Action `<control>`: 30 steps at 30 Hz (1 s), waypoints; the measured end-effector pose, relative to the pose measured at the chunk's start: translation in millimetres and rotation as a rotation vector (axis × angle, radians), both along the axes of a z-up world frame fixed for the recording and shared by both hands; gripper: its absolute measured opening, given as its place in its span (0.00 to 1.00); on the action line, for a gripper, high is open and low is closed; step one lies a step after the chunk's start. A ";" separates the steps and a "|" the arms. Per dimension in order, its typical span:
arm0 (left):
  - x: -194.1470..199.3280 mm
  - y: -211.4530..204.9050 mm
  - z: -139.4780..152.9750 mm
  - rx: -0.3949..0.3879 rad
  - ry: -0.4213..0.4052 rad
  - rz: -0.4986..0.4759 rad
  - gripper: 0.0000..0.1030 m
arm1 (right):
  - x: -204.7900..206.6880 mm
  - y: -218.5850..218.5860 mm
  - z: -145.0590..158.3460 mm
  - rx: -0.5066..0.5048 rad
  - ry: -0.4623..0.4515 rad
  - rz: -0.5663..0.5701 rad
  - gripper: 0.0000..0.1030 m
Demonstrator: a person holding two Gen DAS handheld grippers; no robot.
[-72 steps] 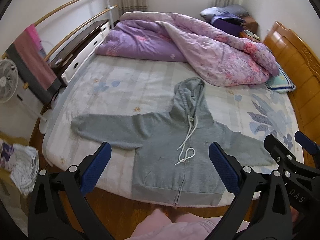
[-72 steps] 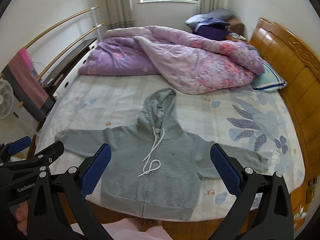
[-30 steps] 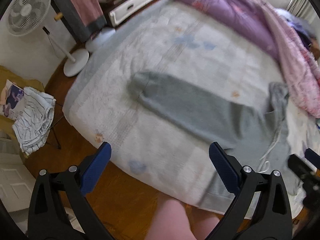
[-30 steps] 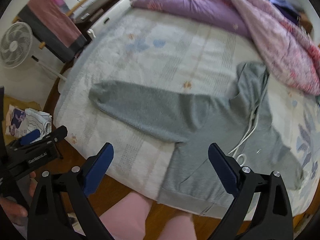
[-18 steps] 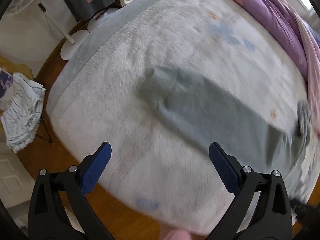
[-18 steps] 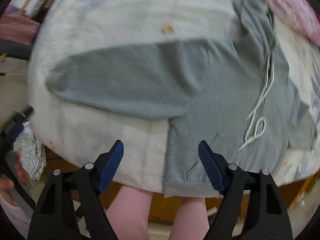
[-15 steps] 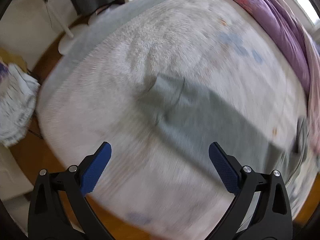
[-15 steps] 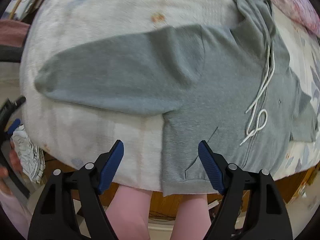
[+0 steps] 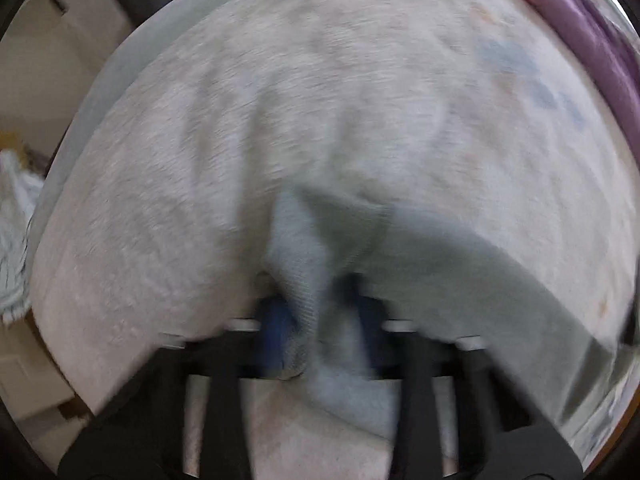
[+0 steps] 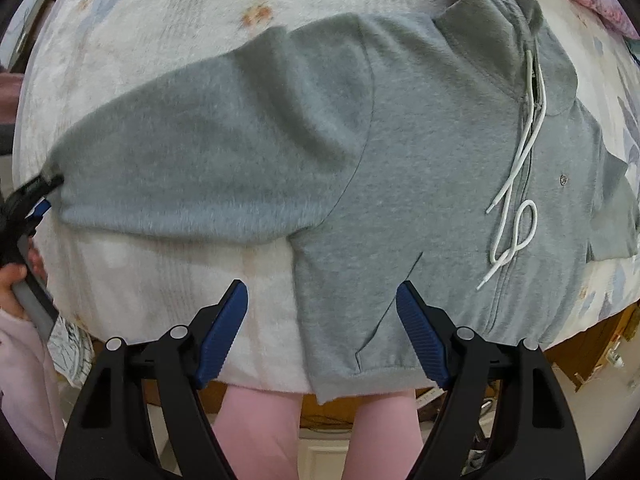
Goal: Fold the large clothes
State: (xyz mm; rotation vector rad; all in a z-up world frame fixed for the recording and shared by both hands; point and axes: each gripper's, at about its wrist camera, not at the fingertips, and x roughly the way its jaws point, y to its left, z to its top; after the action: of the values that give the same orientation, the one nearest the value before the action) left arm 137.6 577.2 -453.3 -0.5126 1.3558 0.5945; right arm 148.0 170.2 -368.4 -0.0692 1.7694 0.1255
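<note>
No legible txt anywhere.

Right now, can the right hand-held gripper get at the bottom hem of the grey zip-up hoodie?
Probably yes: the right hand-held gripper is open just above the hoodie's bottom hem at the bed edge, and nothing lies between them.

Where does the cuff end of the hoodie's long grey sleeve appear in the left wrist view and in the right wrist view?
Left wrist view: the sleeve cuff is at bottom centre, bunched between the fingers of the left gripper; the picture is blurred.
Right wrist view: the same cuff is at the far left edge, where the left gripper meets it.
Shared landmark: the pale floral bedsheet under the grey hoodie.
</note>
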 end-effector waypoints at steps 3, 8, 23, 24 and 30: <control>5.0 -5.7 21.9 0.053 0.021 -0.019 0.07 | 9.5 -13.1 -5.6 0.000 -0.021 -0.043 0.71; -2.1 -6.3 79.4 0.082 -0.050 0.039 0.07 | 26.7 -31.9 -16.9 0.034 -0.085 -0.077 0.45; -9.3 -84.7 198.3 0.356 -0.091 -0.037 0.08 | 56.4 -59.6 -73.8 0.331 -0.079 -0.237 0.20; -7.7 -90.5 203.7 0.360 -0.104 -0.047 0.08 | 53.5 -61.3 -79.2 0.348 -0.078 -0.246 0.18; 16.3 -155.0 245.3 0.412 -0.157 -0.134 0.08 | 43.8 -62.3 -103.9 0.334 -0.068 -0.235 0.07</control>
State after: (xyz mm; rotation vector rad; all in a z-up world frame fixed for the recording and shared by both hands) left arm 154.0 422.2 -208.0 -0.1299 1.0723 0.6869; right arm 191.7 107.9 -472.3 0.3705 1.6542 0.2433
